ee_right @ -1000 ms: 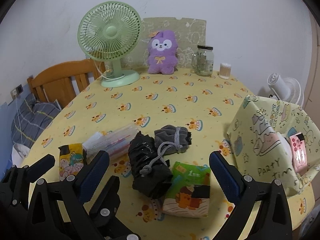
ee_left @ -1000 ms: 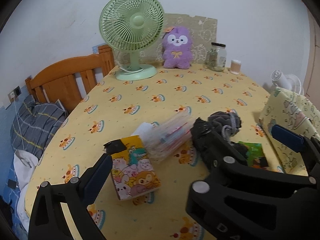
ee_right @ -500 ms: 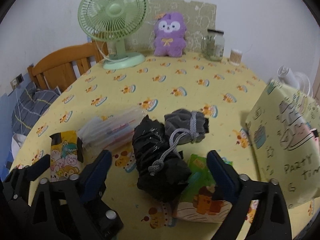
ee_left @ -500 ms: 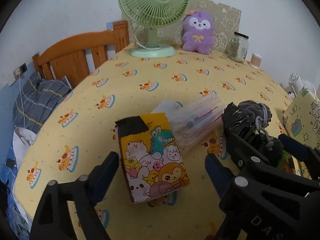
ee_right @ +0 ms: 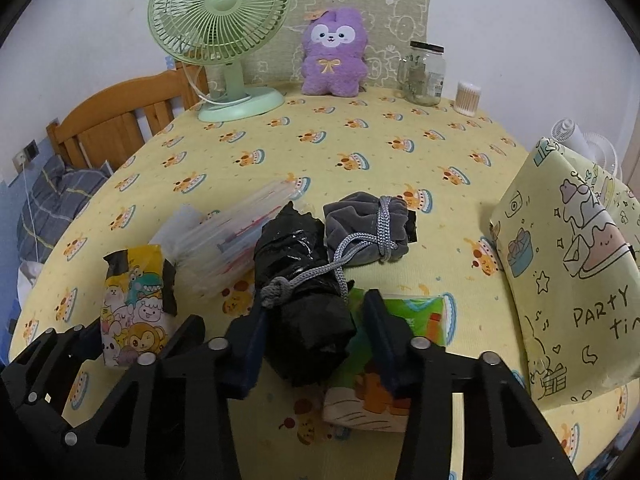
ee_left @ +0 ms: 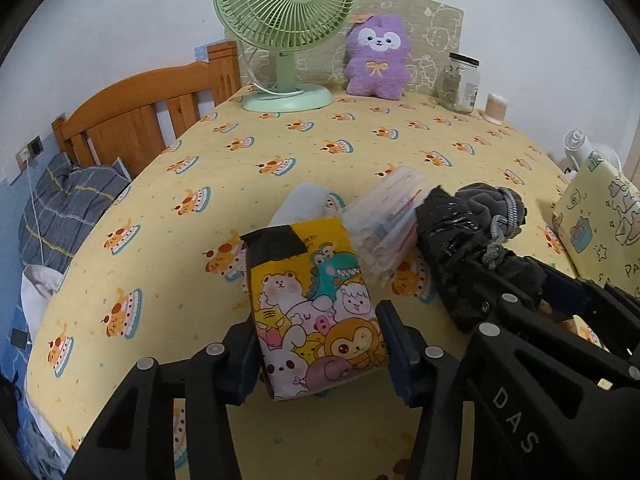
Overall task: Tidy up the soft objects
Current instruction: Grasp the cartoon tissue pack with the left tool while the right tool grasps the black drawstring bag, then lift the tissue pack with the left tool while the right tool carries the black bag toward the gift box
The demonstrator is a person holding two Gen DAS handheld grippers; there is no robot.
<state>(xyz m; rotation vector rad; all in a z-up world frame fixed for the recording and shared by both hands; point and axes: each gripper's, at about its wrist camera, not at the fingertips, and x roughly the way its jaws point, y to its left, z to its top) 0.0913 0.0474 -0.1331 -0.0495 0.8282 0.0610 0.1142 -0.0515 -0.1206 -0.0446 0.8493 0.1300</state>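
Now | left fingers [ee_left: 256,356] flank cartoon pack [ee_left: 318,312] | right fingers [ee_right: 384,344] flank black bundle [ee_right: 304,320]

On the table [ee_right: 360,144], the cartoon pack [ee_left: 316,304] lies at the near left, between the fingers of the left gripper [ee_left: 318,354]. The clear pouch [ee_left: 386,222] lies just right of and behind it. Right of that lies the black bag [ee_right: 304,296], between the fingers of the right gripper [ee_right: 314,344], with the drawstring pouch [ee_right: 368,228] behind it and the tissue pack [ee_right: 400,364] partly under it. The gift bag [ee_right: 568,272] stands far right. Along the back stand the fan [ee_right: 220,36], plush [ee_right: 334,56] and jar [ee_right: 424,74].
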